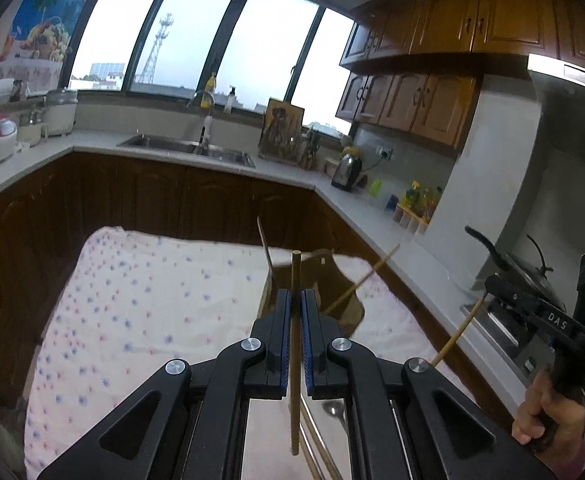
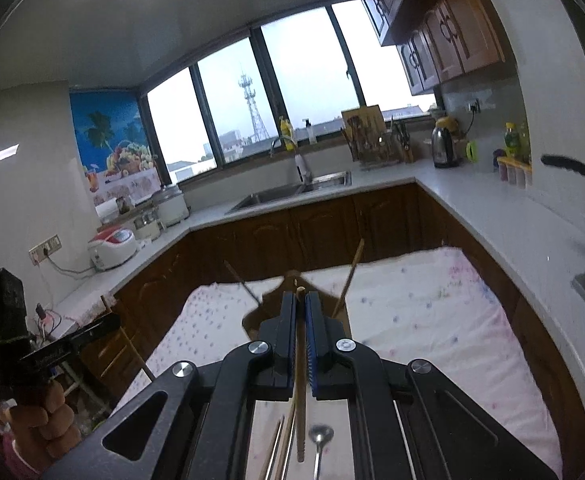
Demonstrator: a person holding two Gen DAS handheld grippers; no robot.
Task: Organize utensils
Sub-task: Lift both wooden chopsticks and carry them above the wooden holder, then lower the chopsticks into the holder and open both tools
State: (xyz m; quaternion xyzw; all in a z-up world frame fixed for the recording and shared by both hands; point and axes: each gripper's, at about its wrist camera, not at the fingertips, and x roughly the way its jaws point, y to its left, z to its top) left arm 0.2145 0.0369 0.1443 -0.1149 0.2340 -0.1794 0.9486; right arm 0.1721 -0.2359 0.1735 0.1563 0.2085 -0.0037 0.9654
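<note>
Clamped between the left gripper (image 1: 296, 296) jaws: a chopstick (image 1: 295, 344), running forward past the tips and back beneath them. Just ahead of those tips, a wooden holder (image 1: 332, 280) on the cloth-covered table (image 1: 152, 304), chopsticks leaning out of it. Well right of the jaws, the right gripper (image 1: 492, 284). Between the right gripper's own jaws, another chopstick (image 2: 301, 380). Below and behind them, a spoon (image 2: 321, 436) beside more chopsticks. Far beyond, a sink (image 1: 188, 146).

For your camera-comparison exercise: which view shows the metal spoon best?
The right wrist view: the metal spoon lies below the right gripper, its bowl and handle sharp. The left wrist view catches only a blurred bowl behind the left gripper.
</note>
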